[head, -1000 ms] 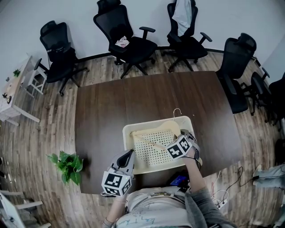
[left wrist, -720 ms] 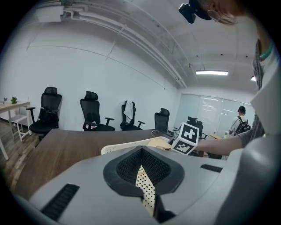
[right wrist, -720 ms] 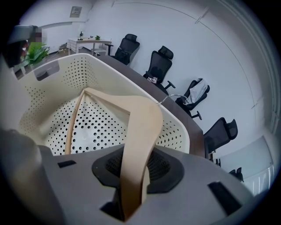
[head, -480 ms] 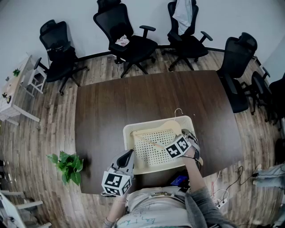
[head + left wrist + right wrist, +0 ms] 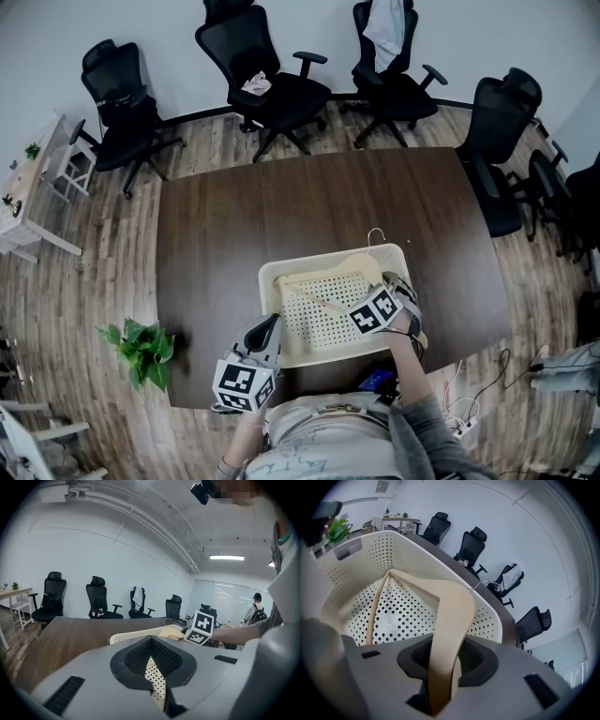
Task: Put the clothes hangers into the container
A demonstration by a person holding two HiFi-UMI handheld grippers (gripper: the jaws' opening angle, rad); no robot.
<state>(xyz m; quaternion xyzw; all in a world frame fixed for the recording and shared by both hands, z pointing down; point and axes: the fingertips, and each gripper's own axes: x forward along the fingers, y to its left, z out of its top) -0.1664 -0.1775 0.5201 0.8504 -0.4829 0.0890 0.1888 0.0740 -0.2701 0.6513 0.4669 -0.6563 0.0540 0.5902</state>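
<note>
1. A potted plant (image 5: 141, 347) is seen on the wooden floor just off the left edge of the dark table (image 5: 281, 206).
2. The left gripper (image 5: 271, 325) is held at the near table edge, just beside the container's near left corner. In the left gripper view its jaws (image 5: 152, 667) are drawn together to a narrow slit and nothing is gripped between them; only the perforated container is glimpsed through the slit.
3. The container (image 5: 270, 277), a cream perforated basket, is set on the near half of the table. Its dotted wall (image 5: 389, 550) fills the left of the right gripper view.
4. The clothes hanger (image 5: 328, 274), of pale wood, is located inside the container, spanning it from left to right. Its metal hook (image 5: 375, 234) is projected past the far right rim.
5. The right gripper (image 5: 388, 279) is positioned over the container's right side. In the right gripper view (image 5: 443, 667) one arm of the clothes hanger (image 5: 450, 616) is seen between the pads, which are touching it; the jaws are opening at this moment.
6. Black office chairs (image 5: 262, 75) are ranged along the far and right sides of the table.
</note>
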